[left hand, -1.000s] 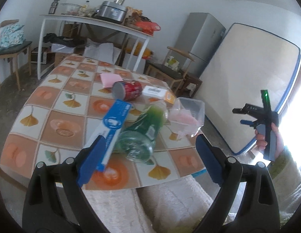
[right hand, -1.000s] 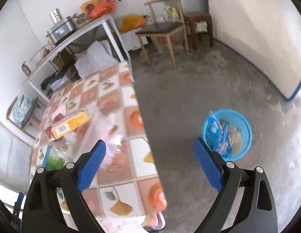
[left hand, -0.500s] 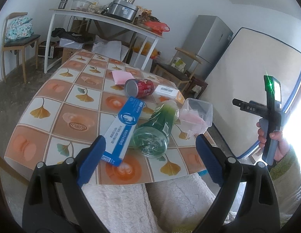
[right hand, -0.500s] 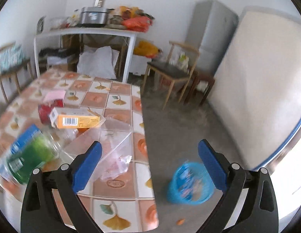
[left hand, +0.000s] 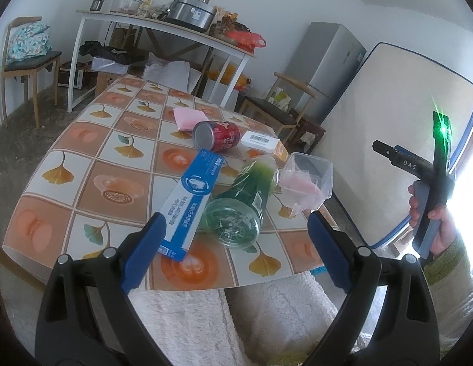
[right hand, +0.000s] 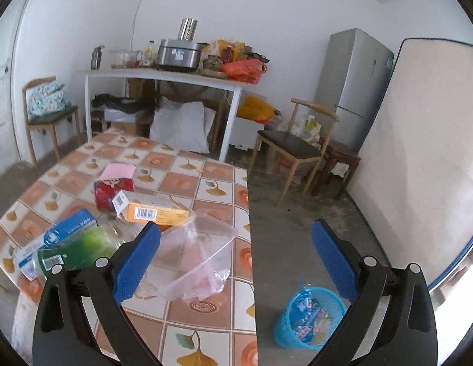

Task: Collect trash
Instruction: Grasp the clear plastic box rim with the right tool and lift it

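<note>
Trash lies on the tile-patterned table (left hand: pixel 84 140): a blue box (left hand: pixel 190 201), a green bottle (left hand: pixel 239 201) on its side, a red can (left hand: pixel 216 135), a white-and-orange box (left hand: pixel 264 145), a pink paper (left hand: pixel 187 117) and a clear plastic container (left hand: pixel 306 180) with something pink inside. My left gripper (left hand: pixel 236 228) is open above the near table edge, in front of the bottle. My right gripper (right hand: pixel 236 231) is open over the table's right edge, with the clear container (right hand: pixel 193 262) by its left finger. A blue waste basket (right hand: pixel 309 317) with wrappers stands on the floor.
A wooden chair (right hand: pixel 291 149), a small stool (right hand: pixel 337 158), a grey fridge (right hand: pixel 355 82) and a leaning mattress (right hand: pixel 419 152) fill the right side. A white table (right hand: pixel 163 76) with a cooker stands at the back. Another chair (left hand: pixel 26 61) is far left. A person's white-clad lap (left hand: pixel 267 311) is below.
The right gripper's view has swung up from the floor and basket to face the room and table. The left gripper has drawn back and risen slightly. Both stay open.
</note>
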Motion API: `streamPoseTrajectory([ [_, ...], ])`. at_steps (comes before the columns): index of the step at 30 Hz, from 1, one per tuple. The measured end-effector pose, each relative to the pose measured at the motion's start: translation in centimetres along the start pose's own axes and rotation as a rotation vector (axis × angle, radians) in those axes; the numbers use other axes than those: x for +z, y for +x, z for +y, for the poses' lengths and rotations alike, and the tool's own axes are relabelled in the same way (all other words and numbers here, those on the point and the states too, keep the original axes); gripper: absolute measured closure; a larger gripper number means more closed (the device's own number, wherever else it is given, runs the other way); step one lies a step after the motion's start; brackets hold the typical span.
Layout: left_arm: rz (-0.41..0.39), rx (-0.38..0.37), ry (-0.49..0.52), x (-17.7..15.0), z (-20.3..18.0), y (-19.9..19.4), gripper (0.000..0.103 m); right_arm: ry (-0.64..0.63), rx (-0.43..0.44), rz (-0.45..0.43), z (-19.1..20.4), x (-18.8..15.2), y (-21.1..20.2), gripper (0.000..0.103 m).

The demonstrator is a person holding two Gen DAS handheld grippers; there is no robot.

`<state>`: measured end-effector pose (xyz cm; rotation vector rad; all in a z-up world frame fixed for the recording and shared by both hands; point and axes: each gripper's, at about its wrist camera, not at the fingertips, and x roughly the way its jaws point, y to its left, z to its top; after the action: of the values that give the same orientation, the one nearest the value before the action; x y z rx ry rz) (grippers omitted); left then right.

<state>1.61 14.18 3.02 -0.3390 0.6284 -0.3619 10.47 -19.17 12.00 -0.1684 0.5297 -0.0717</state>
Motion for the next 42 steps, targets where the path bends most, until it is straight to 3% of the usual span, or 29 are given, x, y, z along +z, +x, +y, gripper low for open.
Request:
streamPoseTrajectory([
  [11,0.005,0.005,0.004,-0.1,-0.3,0.2,0.013,0.149,0.108,-0.006,-1.8,-0.2,0.3,0.007],
  [23,0.008,0.013,0.006,-0.2,-0.2,0.1,0.013,0.212,0.123,-0.005,-2.5,-0.8,0.2,0.007],
  [31,0.005,0.032,-0.008,-1.0,0.7,-0.7,0.013,0.331,0.178,0.139,-2.3,-2.7,3.2,0.007],
  [35,0.029,0.044,-0.012,-1.0,1.1,-0.2,0.013,0.409,0.208,0.232,-2.2,-4.8,5.8,0.017],
  [40,0.049,0.065,-0.017,-0.9,1.3,0.4,0.013,0.445,0.260,0.339,-1.3,-6.6,9.4,0.040],
  [42,0.056,0.071,-0.019,-0.9,1.2,0.8,0.013,0.444,0.271,0.363,-0.7,-6.9,10.7,0.045],
])
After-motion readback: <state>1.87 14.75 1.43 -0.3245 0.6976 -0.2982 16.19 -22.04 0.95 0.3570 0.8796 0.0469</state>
